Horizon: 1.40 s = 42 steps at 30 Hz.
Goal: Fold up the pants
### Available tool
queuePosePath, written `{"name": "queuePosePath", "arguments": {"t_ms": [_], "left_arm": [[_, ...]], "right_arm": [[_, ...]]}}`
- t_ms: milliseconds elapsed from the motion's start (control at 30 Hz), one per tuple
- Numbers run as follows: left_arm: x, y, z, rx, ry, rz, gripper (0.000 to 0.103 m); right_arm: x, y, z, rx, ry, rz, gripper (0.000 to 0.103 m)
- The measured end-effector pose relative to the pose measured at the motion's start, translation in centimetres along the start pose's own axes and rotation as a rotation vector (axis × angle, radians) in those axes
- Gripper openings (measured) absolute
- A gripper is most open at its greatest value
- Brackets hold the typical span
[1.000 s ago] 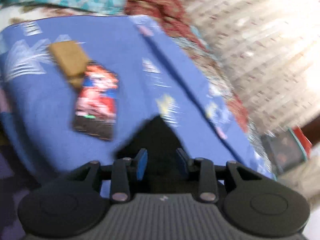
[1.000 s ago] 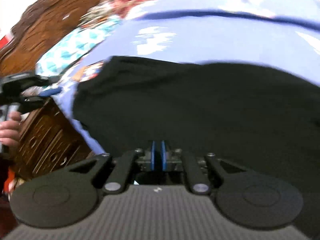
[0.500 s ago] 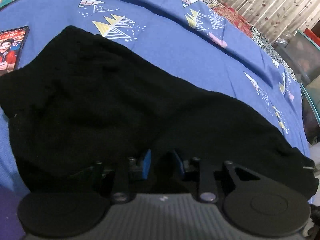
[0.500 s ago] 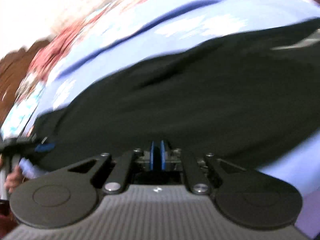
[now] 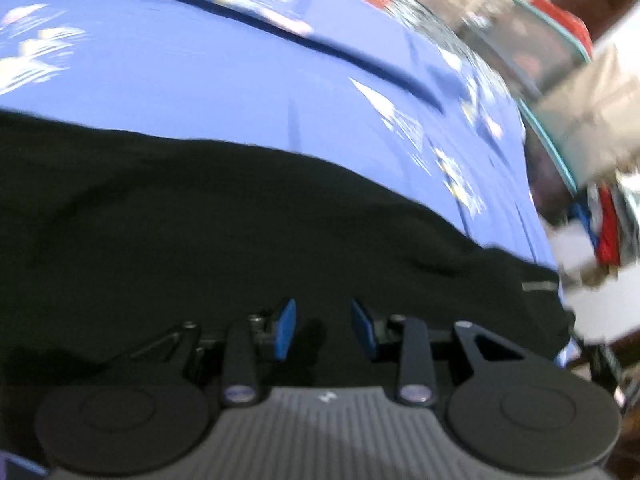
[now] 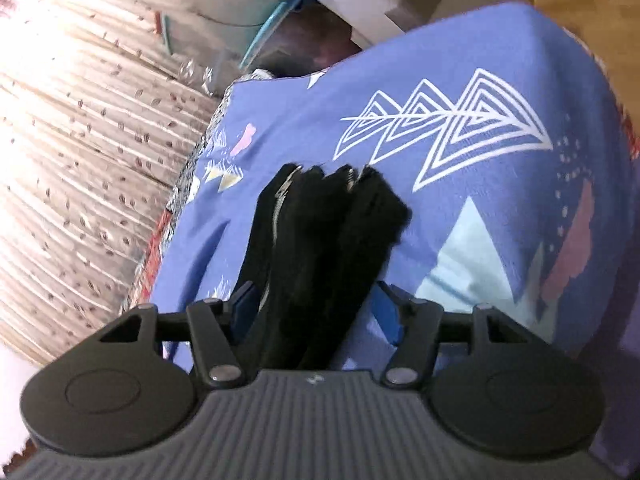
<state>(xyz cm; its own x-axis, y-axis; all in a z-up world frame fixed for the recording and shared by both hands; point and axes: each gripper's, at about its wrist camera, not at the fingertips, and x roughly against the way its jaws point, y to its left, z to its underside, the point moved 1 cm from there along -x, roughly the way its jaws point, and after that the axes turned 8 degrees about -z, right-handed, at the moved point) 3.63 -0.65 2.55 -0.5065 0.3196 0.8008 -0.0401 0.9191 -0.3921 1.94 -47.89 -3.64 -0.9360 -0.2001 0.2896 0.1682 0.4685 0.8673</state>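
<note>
1. In the left wrist view, the left gripper (image 5: 323,328) is seen with its blue pads (image 5: 285,329) set apart; nothing is gripped between them, and black cloth lies directly beneath.
2. The black pants (image 5: 208,232) are spread in a broad band across the lower half of that view, resting on the blue bedsheet (image 5: 224,84).
3. A pale strip, blurred and not clearly identifiable, is visible near the right end of the pants in the left view.
4. Beyond the pants, the bedsheet is seen printed with white and yellow shapes, much smeared by motion blur.
5. Farther right, a teal-rimmed container (image 5: 556,128) and red items are glimpsed past the edge of the bed.
6. In the right wrist view, the right gripper (image 6: 316,308) is held wide, its blue pads (image 6: 387,316) well apart.
7. A bunched end of the pants (image 6: 320,240) is seen passing between the right gripper's fingers, with gaps on both sides; no clamping is shown.
8. A zipper edge is visible along the left side of that bunched end.
9. The bunched end is laid over the bedsheet (image 6: 480,208), just beside a white triangle print (image 6: 444,136).
10. Beyond the bed, a pleated curtain (image 6: 80,160) with small leaf marks is seen at the left.
</note>
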Motion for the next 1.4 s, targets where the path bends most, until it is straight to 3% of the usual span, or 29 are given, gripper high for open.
{"name": "queuePosePath", "arguments": {"t_ms": [167, 200, 233, 267, 367, 433, 600, 767, 833, 867, 933, 1033, 1133, 1233, 1333, 1400], "left_arm": [[-3.3, -2.3, 0.6, -0.039, 0.069, -0.030, 0.028], [-3.9, -2.6, 0.7, -0.053, 0.072, -0.055, 0.027], [-4.1, -2.6, 0.9, -0.061, 0.074, -0.074, 0.022], [-4.3, -2.6, 0.9, -0.065, 0.073, -0.090, 0.017], [-4.0, -2.4, 0.7, -0.045, 0.076, -0.089, 0.011], [-3.1, -1.7, 0.8, -0.010, 0.072, -0.057, 0.011], [-0.3, 0.2, 0.6, 0.046, 0.018, 0.010, 0.011], [2.2, 2.1, 1.1, 0.079, -0.032, 0.036, 0.013], [3.1, 3.1, 1.6, 0.084, -0.041, 0.036, 0.014], [3.5, 3.7, 1.9, 0.089, -0.042, 0.037, 0.016], [4.5, 5.0, 2.7, 0.100, -0.042, 0.036, 0.019], [6.5, 7.1, 3.7, 0.118, -0.069, 0.064, 0.024], [8.8, 9.7, 4.9, 0.156, -0.117, 0.088, 0.028], [10.7, 12.4, 5.7, 0.222, -0.167, 0.097, 0.031], [12.1, 14.7, 6.3, 0.294, -0.211, 0.090, 0.033], [13.0, 16.1, 6.6, 0.325, -0.240, 0.071, 0.035]], "right_arm": [[-0.7, -1.6, -2.4, -0.070, -0.014, -0.015, 0.061], [-0.8, -1.7, -3.1, -0.072, -0.005, -0.009, 0.057], [-0.8, -1.5, -3.4, -0.058, 0.010, -0.003, 0.038], [-1.2, -1.0, -3.5, -0.034, 0.032, 0.001, 0.017], [0.1, 2.1, -2.6, 0.116, 0.028, 0.010, 0.013], [0.7, 6.2, -1.3, 0.296, 0.053, -0.046, 0.013], [1.2, 16.0, 7.6, 0.875, 0.270, -0.159, 0.013], [-0.2, 18.2, 19.0, 1.224, 0.547, -0.239, 0.014], [-1.9, 17.6, 23.1, 1.302, 0.669, -0.189, 0.020], [-2.4, 17.0, 24.7, 1.368, 0.682, -0.145, 0.028], [-1.4, 17.0, 25.9, 1.493, 0.619, -0.128, 0.033], [0.4, 18.3, 23.7, 1.437, 0.685, -0.203, 0.058], [2.6, 19.6, 20.4, 1.291, 0.694, -0.330, 0.060], [1.7, 20.1, 17.8, 1.105, 0.657, -0.337, 0.057], [-0.8, 19.0, 17.2, 0.958, 0.661, -0.267, 0.029], [-2.5, 16.9, 18.2, 0.896, 0.708, -0.187, 0.028]]}}
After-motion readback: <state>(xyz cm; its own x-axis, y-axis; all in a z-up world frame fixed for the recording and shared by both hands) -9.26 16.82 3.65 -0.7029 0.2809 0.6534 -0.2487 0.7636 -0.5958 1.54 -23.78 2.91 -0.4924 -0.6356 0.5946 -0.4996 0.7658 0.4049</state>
